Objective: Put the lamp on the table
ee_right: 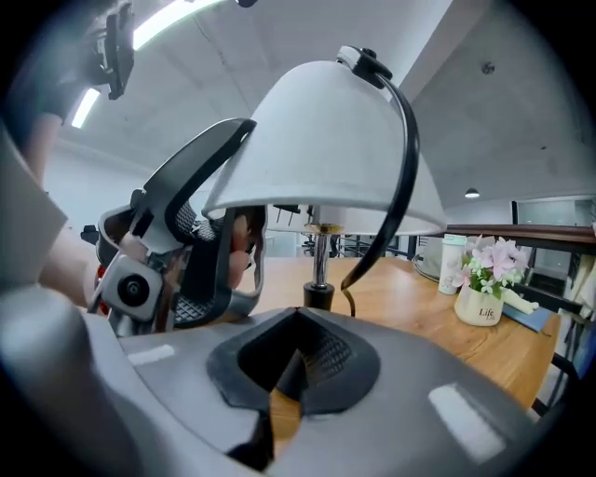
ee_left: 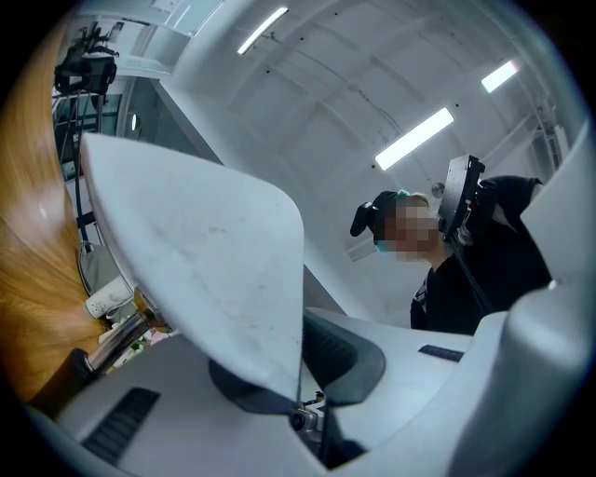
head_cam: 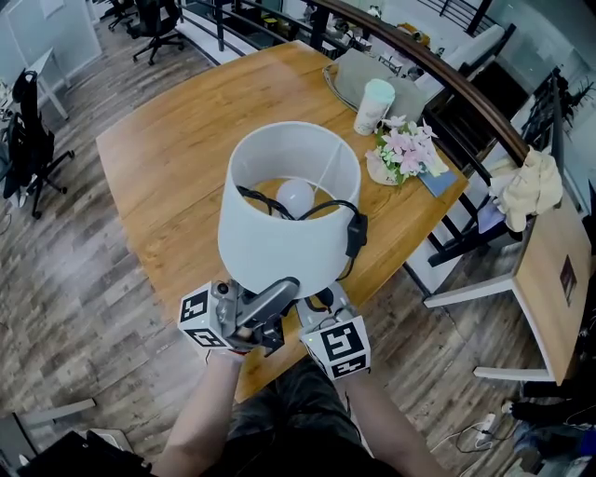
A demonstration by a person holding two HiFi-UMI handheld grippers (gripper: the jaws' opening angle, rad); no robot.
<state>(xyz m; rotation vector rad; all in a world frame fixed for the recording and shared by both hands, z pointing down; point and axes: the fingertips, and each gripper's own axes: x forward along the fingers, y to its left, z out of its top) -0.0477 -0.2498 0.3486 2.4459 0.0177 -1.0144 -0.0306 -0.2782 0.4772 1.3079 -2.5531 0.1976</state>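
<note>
Right gripper view: white pot (ee_right: 480, 308) holds pink flowers (ee_right: 491, 259). My left gripper (ee_left: 298, 374) clamps the lampshade (ee_left: 205, 252) rim; right gripper (ee_right: 296, 361) clenched, empty.

An open-plan office is indicated: swivel chairs (head_cam: 158, 23) on castors are seen on a plank floor (head_cam: 84, 270) beyond the large wooden table (head_cam: 177, 149), and a second desk (head_cam: 549, 270) is placed to the right. A bare concrete ceiling (ee_right: 521, 102) fitted with strip lights (ee_left: 414, 138) is shown in the tool views.
</note>
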